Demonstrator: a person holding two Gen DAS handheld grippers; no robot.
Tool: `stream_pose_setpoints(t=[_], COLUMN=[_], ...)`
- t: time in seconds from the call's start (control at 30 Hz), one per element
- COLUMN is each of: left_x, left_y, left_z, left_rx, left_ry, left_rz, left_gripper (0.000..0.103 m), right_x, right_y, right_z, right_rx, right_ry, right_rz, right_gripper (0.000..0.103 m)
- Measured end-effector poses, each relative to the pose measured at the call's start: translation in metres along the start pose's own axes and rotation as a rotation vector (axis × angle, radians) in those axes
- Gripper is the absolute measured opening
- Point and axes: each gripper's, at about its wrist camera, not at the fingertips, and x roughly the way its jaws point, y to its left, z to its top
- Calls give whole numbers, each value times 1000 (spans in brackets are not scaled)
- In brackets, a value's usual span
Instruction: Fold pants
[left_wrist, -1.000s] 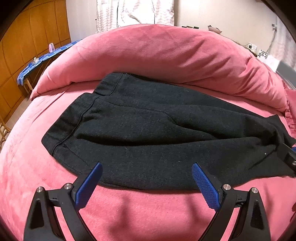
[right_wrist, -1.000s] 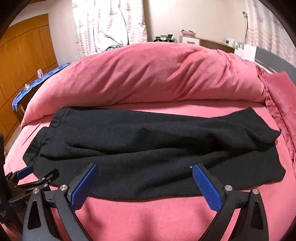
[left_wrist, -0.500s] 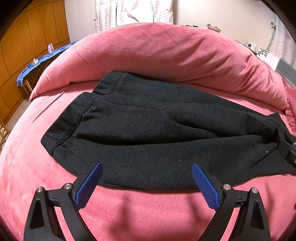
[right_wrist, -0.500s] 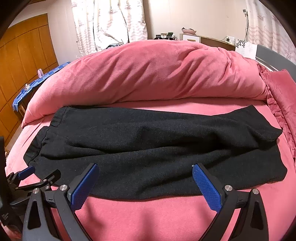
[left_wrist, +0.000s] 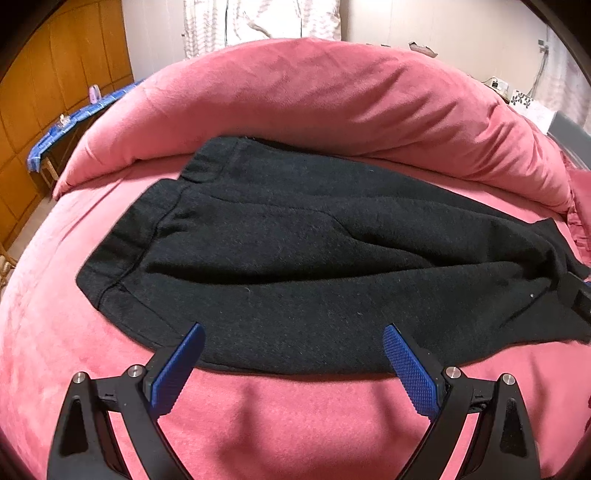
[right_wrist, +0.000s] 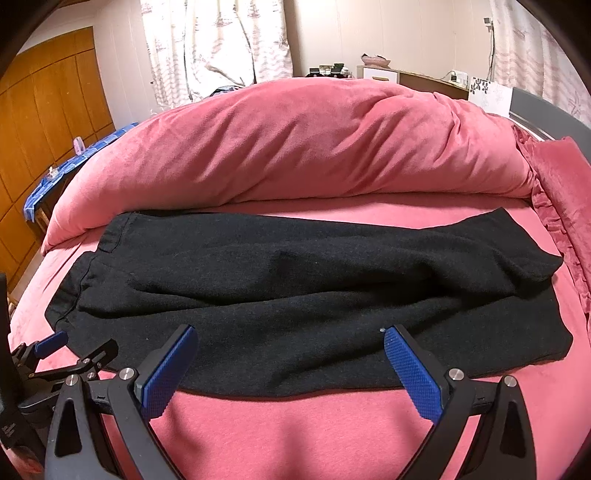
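Jaws spread wide on left gripper (left_wrist: 291, 365) and right gripper (right_wrist: 290, 363), nothing held, both poised just short of the near edge of the black pants (right_wrist: 295, 295). Laid flat lengthwise across the pink bed (right_wrist: 332, 435), waistband left, cuffs right, duvet (right_wrist: 295, 147) behind. Soft, thick, limp fleece, probably light and non-slippery; best pinched at waistband and cuff edges.
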Motion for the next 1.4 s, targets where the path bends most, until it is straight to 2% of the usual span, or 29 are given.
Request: stream_pose_setpoints(t=[0.17, 0.27, 0.37, 0.47, 0.53, 0.63, 0.73, 0.8, 0.83, 0.9, 0.97, 1.03, 1.13, 1.27, 1.3, 1.4], left_x=[7, 12, 18, 25, 29, 36, 43, 52, 55, 61, 64, 66, 67, 75, 76, 80], left_y=[11, 30, 51, 69, 84, 116, 144, 169, 175, 188, 195, 193, 181, 170, 166, 154], left_z=[0, 1, 4, 6, 8, 11, 9, 1, -1, -8, -12, -12, -5, 5, 7, 12], left_rx=[-47, -141, -238, -307, -342, -413, -507, -615, -644, -712, -743, -737, -688, -655, -645, -626], left_ry=[30, 18, 4, 22, 23, 29, 35, 44, 47, 68, 60, 52, 33, 19, 7, 1], left_rz=[-80, -194, -272, -244, -194, -96, -29, -47, -54, -34, -13, -1, 44, -2, -33, -99], left_gripper=[98, 98, 98, 98, 98, 96, 96, 92, 90, 87, 86, 86, 86, 91, 91, 91], right_x=[0, 0, 4, 11, 16, 14, 15, 19, 20, 18, 19, 22, 24, 28, 30, 34], right_y=[-7, -11, -17, -27, -37, -70, -123, -175, -193, -239, -270, -303, -339, -360, -361, -355], right_z=[1, 3, 4, 4, 5, 10, 11, 4, 1, -11, -23, -41, -66, -89, -91, -84], right_rx=[35, 52, 73, 120, 151, 252, 446, 634, 683, 755, 764, 768, 813, 886, 891, 833], right_ry=[-10, -29, -17, 39, 73, 83, 136, 191, 201, 202, 208, 229, 242, 196, 177, 118], right_rz=[31, 61, 52, 64, 66, -9, -46, -48, -59, -161, -262, -342, -385, -351, -335, -328], right_gripper=[103, 103, 103, 103, 103, 102, 99, 94, 91, 90, 90, 89, 88, 88, 88, 86])
